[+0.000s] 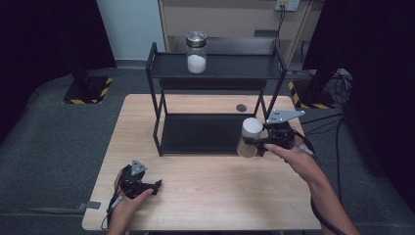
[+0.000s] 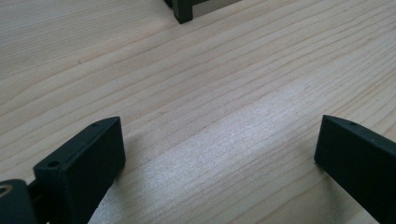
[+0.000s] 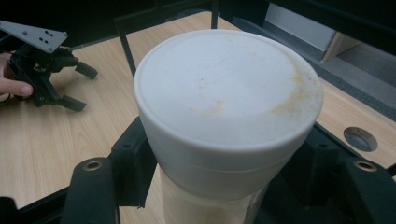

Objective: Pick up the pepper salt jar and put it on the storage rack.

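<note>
Right gripper (image 1: 260, 142) is clenched around a white-lidded jar (image 1: 249, 137), jaws pressing its sides just under the lid. The jar hangs clear above the wooden table (image 1: 205, 196), in front of the right end of the black shelf rack (image 1: 215, 66). In the right gripper view the lid (image 3: 229, 88) is flat, with faint yellowish stains near its rim; the body below looks pale cream — its contents cannot be made out, and its base is cut off by the frame edge.

On the rack's top shelf stands a glass jar (image 1: 196, 52) with a metal lid, roughly the lower half holding white powder or grains.

Left gripper (image 1: 147, 188) rests low at the table's near left corner, released — jaws wide apart over bare wood, nothing between them. In the left gripper view a rack foot (image 2: 183, 10) shows at the top edge, mostly cropped.

A small round dark disc (image 1: 241, 107) sits in the tabletop behind the rack; what it is cannot be made out.
</note>
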Available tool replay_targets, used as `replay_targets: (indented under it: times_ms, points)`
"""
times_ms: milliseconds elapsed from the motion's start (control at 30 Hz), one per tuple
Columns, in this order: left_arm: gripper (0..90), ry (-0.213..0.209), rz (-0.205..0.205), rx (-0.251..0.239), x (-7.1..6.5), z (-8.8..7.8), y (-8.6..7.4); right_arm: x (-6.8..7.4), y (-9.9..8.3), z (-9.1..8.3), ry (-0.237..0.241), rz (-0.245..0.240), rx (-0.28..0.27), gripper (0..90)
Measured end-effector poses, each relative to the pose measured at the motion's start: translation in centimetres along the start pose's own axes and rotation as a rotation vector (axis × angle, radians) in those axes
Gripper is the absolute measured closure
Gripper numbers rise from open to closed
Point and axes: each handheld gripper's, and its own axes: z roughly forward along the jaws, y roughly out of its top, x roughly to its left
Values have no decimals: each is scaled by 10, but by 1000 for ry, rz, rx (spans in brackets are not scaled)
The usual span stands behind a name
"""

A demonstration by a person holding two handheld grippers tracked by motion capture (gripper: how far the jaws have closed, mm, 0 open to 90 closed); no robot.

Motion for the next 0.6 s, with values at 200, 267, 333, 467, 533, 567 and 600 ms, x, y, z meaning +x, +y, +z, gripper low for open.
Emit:
replay_targets:
  times_ms: [200,267,333,467,533,567,600]
  points:
    - [7,0,0,0,0,0,0,-4,12,-2,2,-6,-9,353]
    - [7,0,0,0,0,0,0,-5,16,-3,3,-8,-5,354]
    - [7,0,0,0,0,0,0,-6,19,-2,5,-8,-6,354]
    - [7,0,0,0,0,0,0,-6,26,-3,3,-13,-4,354]
    - [7,0,0,0,0,0,0,-7,29,-3,4,-16,-4,354]
    - [7,0,0,0,0,0,0,-7,30,-4,4,-16,-5,354]
    - [7,0,0,0,0,0,0,-7,32,-4,2,-13,-2,354]
